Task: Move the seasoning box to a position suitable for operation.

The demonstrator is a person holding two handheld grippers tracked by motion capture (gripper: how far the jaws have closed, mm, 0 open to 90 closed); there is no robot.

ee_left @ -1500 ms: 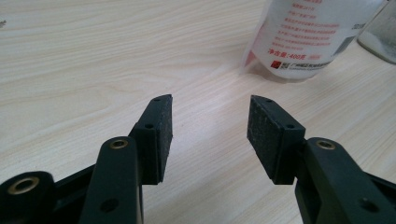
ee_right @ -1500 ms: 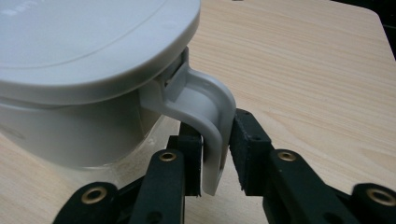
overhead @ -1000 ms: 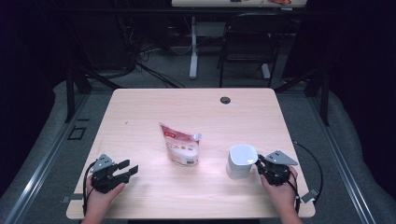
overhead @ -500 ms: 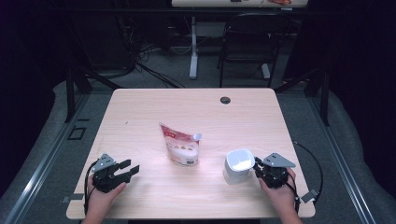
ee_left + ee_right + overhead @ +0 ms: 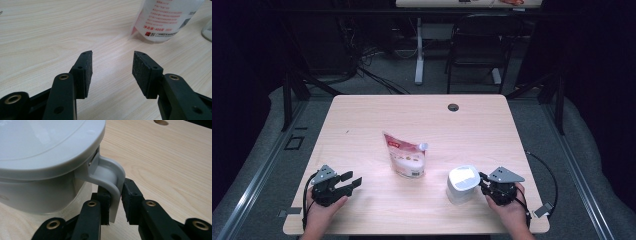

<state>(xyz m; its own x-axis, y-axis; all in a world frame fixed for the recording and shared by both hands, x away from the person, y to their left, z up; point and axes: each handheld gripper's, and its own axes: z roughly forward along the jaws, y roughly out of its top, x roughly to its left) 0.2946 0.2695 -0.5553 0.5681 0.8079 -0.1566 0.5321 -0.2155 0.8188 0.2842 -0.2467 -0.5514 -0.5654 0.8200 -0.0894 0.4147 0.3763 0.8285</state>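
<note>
The right gripper (image 5: 115, 203) has its 2 jaws clamped on the curved handle (image 5: 110, 177) of a white lidded container (image 5: 461, 184), which stands upright near the front right of the wooden table (image 5: 362, 120). The container looks like rigid plastic, smooth and probably light, though its contents are hidden under the lid (image 5: 47, 140). The handle is the sensible hold, yet it is thin and glossy, so the body could swing or slip if tipped. The left gripper (image 5: 112, 72) rests at front left, jaws apart around nothing, facing a soft spouted refill pouch (image 5: 404, 156) mid-table.
</note>
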